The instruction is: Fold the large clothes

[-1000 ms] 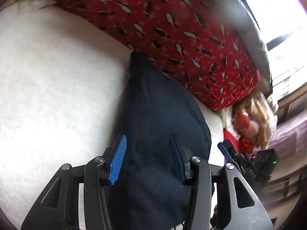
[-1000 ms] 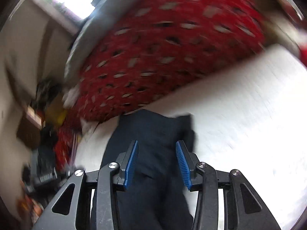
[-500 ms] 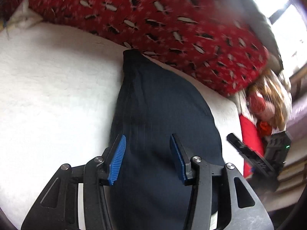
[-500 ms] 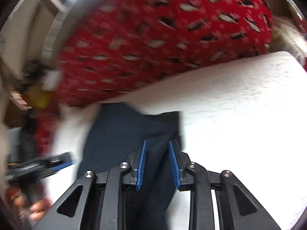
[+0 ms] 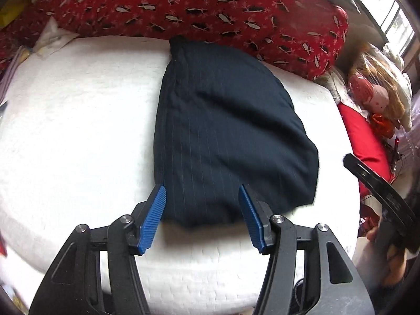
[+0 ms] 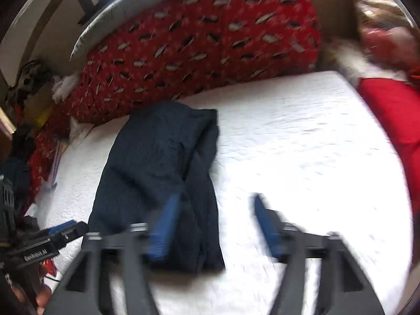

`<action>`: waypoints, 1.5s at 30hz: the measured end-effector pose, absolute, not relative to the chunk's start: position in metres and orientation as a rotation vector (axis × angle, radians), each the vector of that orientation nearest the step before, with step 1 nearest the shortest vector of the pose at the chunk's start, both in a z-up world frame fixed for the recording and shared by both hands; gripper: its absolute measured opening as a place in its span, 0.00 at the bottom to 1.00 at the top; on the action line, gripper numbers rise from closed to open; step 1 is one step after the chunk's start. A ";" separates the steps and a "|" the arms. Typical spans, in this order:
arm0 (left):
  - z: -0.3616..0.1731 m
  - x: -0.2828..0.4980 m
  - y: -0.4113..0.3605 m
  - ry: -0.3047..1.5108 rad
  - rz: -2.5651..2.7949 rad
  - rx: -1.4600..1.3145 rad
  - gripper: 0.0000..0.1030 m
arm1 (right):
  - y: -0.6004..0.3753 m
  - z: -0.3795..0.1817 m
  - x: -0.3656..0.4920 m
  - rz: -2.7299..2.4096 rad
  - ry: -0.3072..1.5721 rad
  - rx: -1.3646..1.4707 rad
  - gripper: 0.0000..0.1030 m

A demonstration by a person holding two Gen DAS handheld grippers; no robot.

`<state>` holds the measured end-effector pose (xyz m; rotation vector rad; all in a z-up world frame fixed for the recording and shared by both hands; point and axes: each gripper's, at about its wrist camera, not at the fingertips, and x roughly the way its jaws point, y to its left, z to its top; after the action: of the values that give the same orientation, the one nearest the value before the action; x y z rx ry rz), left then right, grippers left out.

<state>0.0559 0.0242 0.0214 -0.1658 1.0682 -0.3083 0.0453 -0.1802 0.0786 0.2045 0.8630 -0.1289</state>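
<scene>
The left gripper [image 5: 202, 215] has its jaws spread, and they have just been opening wider; the near end of the dark garment [image 5: 225, 131] shows between the blue pads [image 5: 153, 218], but neither pad presses on it. The right gripper [image 6: 215, 223] is blurred, and its jaws have just sprung wide apart; one pad shows over the garment's near right side, the other over bare cover, and nothing is pinched.

The folded navy garment [image 6: 160, 173], with faint pinstripes, lies flat on the white bed cover [image 5: 73, 131]. Its long axis runs from the near edge of the bed away toward the red patterned blanket [image 5: 199, 8], and its narrower far end just reaches that blanket. In the right wrist view a fold runs lengthwise along its right side.

Beside the bed on the right lie a red cushion [image 5: 365, 136] and a doll [image 5: 372, 97].
</scene>
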 end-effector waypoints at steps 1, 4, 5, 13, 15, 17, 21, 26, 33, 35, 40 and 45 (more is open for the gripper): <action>0.025 0.047 0.026 1.062 -0.300 -0.162 0.55 | -0.174 0.085 0.032 -0.162 0.854 0.194 0.84; 0.033 0.018 0.022 1.027 -0.292 -0.122 0.55 | -0.154 0.096 -0.003 -0.175 0.846 0.170 0.87; 0.036 0.009 0.023 1.007 -0.285 -0.099 0.56 | -0.150 0.096 -0.010 -0.180 0.847 0.163 0.87; 0.043 -0.049 0.035 0.906 -0.190 -0.031 0.62 | -0.121 0.107 -0.080 -0.283 0.790 -0.023 0.88; 0.047 -0.058 0.034 0.889 -0.188 -0.026 0.62 | -0.121 0.111 -0.091 -0.297 0.775 -0.043 0.88; 0.052 -0.068 0.029 0.869 -0.187 -0.031 0.63 | -0.120 0.117 -0.101 -0.301 0.765 -0.046 0.90; 0.055 -0.085 0.017 0.819 -0.159 0.016 0.70 | -0.112 0.128 -0.120 -0.322 0.718 -0.104 0.97; 0.051 -0.095 0.010 0.797 -0.139 0.057 0.72 | -0.108 0.132 -0.131 -0.315 0.709 -0.132 0.98; 0.046 -0.103 0.007 0.793 -0.121 0.065 0.74 | -0.113 0.131 -0.135 -0.316 0.706 -0.117 0.98; 0.044 -0.106 0.006 0.793 -0.118 0.069 0.77 | -0.113 0.130 -0.136 -0.318 0.711 -0.119 1.00; 0.038 -0.107 0.012 0.806 -0.109 0.052 0.79 | -0.113 0.124 -0.136 -0.315 0.717 -0.129 1.00; 0.031 -0.098 0.026 0.847 -0.094 0.003 0.79 | -0.119 0.120 -0.135 -0.300 0.726 -0.106 1.00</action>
<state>-0.0980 0.0264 0.0311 0.0033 0.8473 -0.0942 -0.1353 -0.1187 0.1205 -0.1065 0.7259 -0.2996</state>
